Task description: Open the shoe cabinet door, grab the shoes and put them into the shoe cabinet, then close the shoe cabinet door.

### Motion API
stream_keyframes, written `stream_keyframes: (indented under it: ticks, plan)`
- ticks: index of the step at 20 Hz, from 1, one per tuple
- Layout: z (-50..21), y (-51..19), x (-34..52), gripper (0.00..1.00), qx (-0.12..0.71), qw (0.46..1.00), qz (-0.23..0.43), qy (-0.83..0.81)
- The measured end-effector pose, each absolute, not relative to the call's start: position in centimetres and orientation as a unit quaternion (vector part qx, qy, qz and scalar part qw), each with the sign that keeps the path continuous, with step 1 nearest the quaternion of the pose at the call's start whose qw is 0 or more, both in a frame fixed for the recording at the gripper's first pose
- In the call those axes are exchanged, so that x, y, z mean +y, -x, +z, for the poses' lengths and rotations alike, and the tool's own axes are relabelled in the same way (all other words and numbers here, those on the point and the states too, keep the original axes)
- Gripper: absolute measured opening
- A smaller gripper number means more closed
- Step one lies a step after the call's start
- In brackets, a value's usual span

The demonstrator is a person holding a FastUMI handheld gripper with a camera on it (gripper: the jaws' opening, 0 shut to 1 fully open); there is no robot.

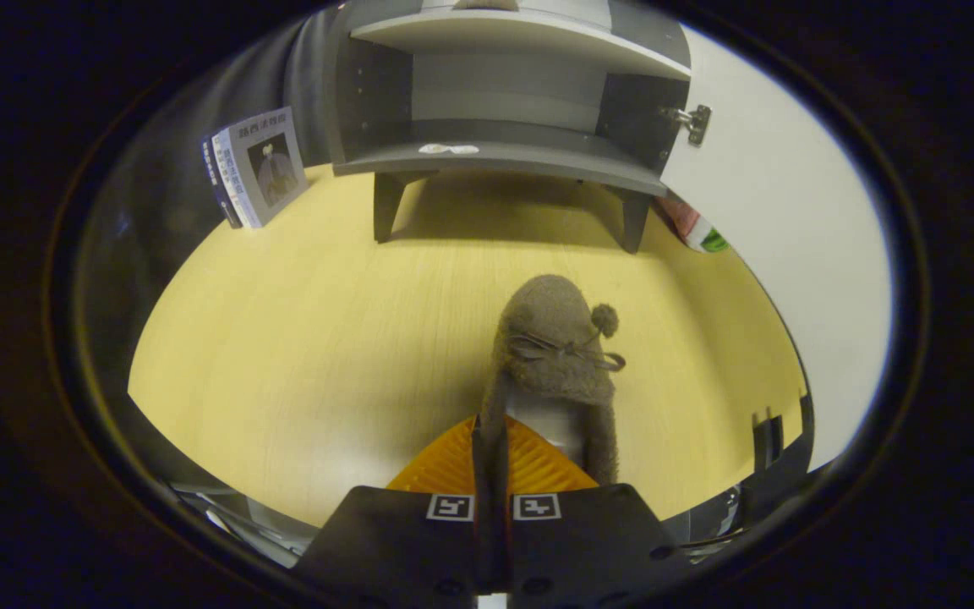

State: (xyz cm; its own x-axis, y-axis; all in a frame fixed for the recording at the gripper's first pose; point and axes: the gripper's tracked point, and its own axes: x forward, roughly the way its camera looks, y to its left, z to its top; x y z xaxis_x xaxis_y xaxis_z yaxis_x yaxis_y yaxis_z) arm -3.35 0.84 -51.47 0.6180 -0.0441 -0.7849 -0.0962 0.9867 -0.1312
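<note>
- The gripper (pixel 491 440) jaws are clamped on the rim of a brown fuzzy slipper (pixel 556 355).
- Beyond it on the bench (pixel 301 355), the shoe cabinet (pixel 504 101) stands open, door (pixel 783 220) swung right.

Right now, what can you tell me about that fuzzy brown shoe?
The shoe is a brownish, fleecy slipper with a thin bow and a pompom near its toe. It hangs toe-forward above the yellow wooden floor, its collar edge pinched between the closed jaws of the gripper, facing the open cabinet.
</note>
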Motion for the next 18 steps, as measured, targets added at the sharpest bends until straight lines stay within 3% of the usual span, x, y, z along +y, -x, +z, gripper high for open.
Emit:
stream_keyframes:
  ticks: [5,18]
  plan:
    - [-46.0,1.4,0.3,0.03,0.402,0.912,0.023,0.082]
    - [-20.4,-10.0,-1.0,0.02,0.233,0.967,0.029,0.102]
